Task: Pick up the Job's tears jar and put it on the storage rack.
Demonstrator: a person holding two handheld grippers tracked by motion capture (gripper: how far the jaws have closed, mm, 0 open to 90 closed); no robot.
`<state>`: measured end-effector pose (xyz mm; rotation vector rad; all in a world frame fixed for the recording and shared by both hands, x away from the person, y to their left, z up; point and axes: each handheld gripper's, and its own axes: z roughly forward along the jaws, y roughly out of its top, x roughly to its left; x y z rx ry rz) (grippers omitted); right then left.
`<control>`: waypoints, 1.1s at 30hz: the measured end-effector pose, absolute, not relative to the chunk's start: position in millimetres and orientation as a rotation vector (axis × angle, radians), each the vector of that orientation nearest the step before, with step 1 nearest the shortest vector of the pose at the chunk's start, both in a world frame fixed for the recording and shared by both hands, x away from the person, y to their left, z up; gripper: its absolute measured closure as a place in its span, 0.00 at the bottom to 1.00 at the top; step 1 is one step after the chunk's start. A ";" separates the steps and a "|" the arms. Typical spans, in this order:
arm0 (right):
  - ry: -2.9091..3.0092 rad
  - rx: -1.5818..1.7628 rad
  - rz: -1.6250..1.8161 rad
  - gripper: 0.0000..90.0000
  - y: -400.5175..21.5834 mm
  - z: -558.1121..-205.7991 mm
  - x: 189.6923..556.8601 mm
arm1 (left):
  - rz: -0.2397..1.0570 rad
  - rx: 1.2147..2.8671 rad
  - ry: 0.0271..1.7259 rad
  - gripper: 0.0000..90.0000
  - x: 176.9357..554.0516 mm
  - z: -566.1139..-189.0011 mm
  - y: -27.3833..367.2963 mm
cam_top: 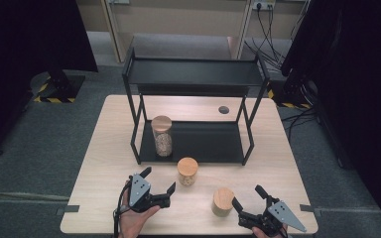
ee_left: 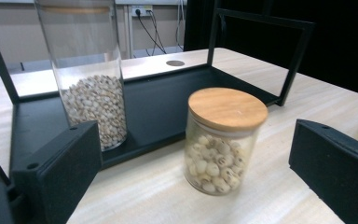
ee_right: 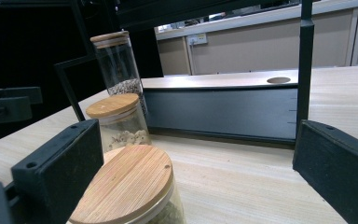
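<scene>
Wooden-lidded short jar point(ee_left: 223, 140) sits centred ahead of the left gripper point(cam_top: 158, 184), jaws wide and empty; advance level, clamp glass below lid. Right gripper point(cam_top: 248, 201) gapes empty too.

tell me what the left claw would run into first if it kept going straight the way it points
Most likely the short jar with the wooden lid, which stands on the table between the left claw's open jaws. The tall jar on the rack's lower shelf stands farther back, off to one side.

No readable text, label, brand or number is showing anywhere: the jars' wooden lids point(ee_left: 227, 108) are lying plain, and the black-and-yellow hazard stripes point(cam_top: 54, 99) on the floor are carrying no words
</scene>
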<state>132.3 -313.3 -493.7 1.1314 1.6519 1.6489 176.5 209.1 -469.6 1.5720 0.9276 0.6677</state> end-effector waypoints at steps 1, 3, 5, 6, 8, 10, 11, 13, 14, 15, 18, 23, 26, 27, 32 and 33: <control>1.652 1.133 1.649 0.02 -313.2 -493.8 132.4 | 0.665 1.573 0.924 0.02 175.5 -470.1 209.6; 1.653 1.133 1.649 0.02 -313.1 -493.9 132.6 | 0.659 1.570 0.918 0.02 173.6 -471.0 210.1; 1.652 1.133 1.650 0.02 -313.2 -494.0 132.8 | 0.657 1.568 0.911 0.02 171.5 -471.8 210.5; 1.652 1.133 1.651 0.02 -313.4 -494.0 132.8 | 0.658 1.566 0.907 0.02 170.4 -472.6 210.4; 1.651 1.134 1.652 0.02 -313.5 -494.3 133.0 | 0.660 1.565 0.901 0.02 168.0 -474.2 210.0; 1.650 1.139 1.653 0.02 -313.7 -494.2 133.0 | 0.649 1.564 0.899 0.02 166.3 -475.8 209.8; 1.650 1.139 1.654 0.02 -313.8 -494.3 133.0 | 0.645 1.566 0.895 0.02 165.6 -476.5 210.1; 1.650 1.137 1.655 0.02 -314.0 -494.3 132.8 | 0.643 1.562 0.890 0.02 163.7 -478.6 209.8; 1.649 1.136 1.656 0.02 -314.0 -494.4 132.7 | 0.649 1.563 0.886 0.02 162.6 -479.5 209.7; 1.649 1.136 1.658 0.02 -314.2 -494.5 132.8 | 0.651 1.564 0.883 0.02 162.2 -479.9 209.9; 1.653 1.139 1.658 0.02 -314.2 -494.6 133.4 | 0.654 1.556 0.883 0.02 161.1 -482.0 210.1; 1.654 1.137 1.657 0.02 -314.5 -494.8 133.7 | 0.650 1.561 0.884 0.02 161.3 -485.3 211.7; 1.658 1.133 1.657 0.02 -314.2 -494.7 134.3 | 0.647 1.569 0.892 0.02 160.8 -487.5 213.1; 1.660 1.131 1.657 0.02 -313.9 -494.7 134.5 | 0.646 1.571 0.897 0.02 160.7 -488.2 213.7; 1.659 1.124 1.659 0.02 -313.7 -494.7 133.6 | 0.646 1.571 0.906 0.02 159.9 -489.4 214.7; 1.657 1.127 1.660 0.02 -313.9 -494.7 133.6 | 0.645 1.572 0.906 0.02 159.8 -489.4 214.7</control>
